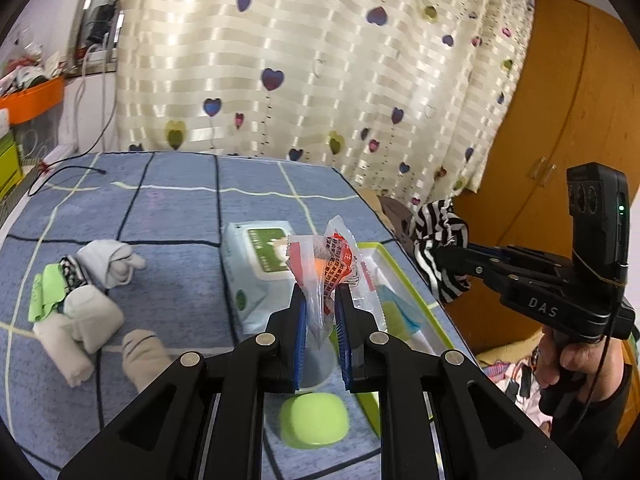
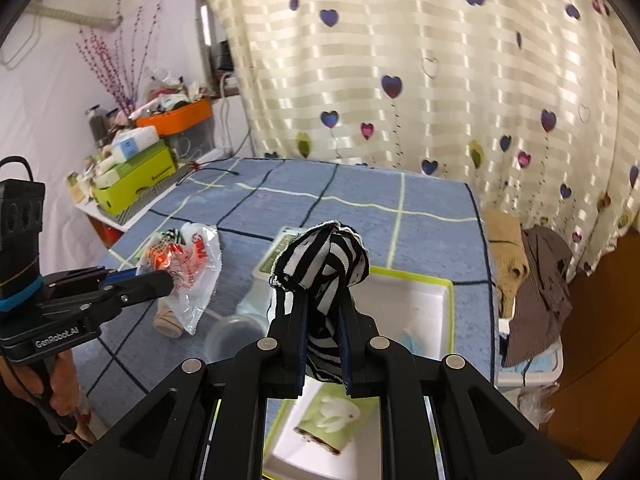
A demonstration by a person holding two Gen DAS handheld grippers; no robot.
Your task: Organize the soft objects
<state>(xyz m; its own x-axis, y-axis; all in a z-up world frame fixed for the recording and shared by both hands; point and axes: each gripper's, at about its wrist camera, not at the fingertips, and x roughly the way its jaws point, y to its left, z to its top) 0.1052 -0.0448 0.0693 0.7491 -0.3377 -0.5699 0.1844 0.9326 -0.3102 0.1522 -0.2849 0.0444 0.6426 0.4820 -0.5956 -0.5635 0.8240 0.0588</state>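
Observation:
My left gripper (image 1: 320, 300) is shut on a crumpled clear plastic bag with red print (image 1: 324, 268), held above the blue table; the bag also shows in the right wrist view (image 2: 188, 268). My right gripper (image 2: 323, 308) is shut on a black-and-white striped cloth (image 2: 324, 260), held above a white tray with a green rim (image 2: 448, 292). From the left wrist view that cloth (image 1: 440, 236) hangs past the table's right edge. Several rolled pale socks (image 1: 92, 312) and a green cloth (image 1: 46, 292) lie at the left.
A wet-wipes pack (image 1: 256, 264) lies mid-table beside the tray (image 1: 404, 272). A green round lid (image 1: 314, 420) and a clear cup (image 2: 236, 332) sit near me. A folded green towel (image 2: 332, 420) lies in the tray. Clothes (image 2: 536, 280) hang at right; cluttered shelf (image 2: 132, 176) at left.

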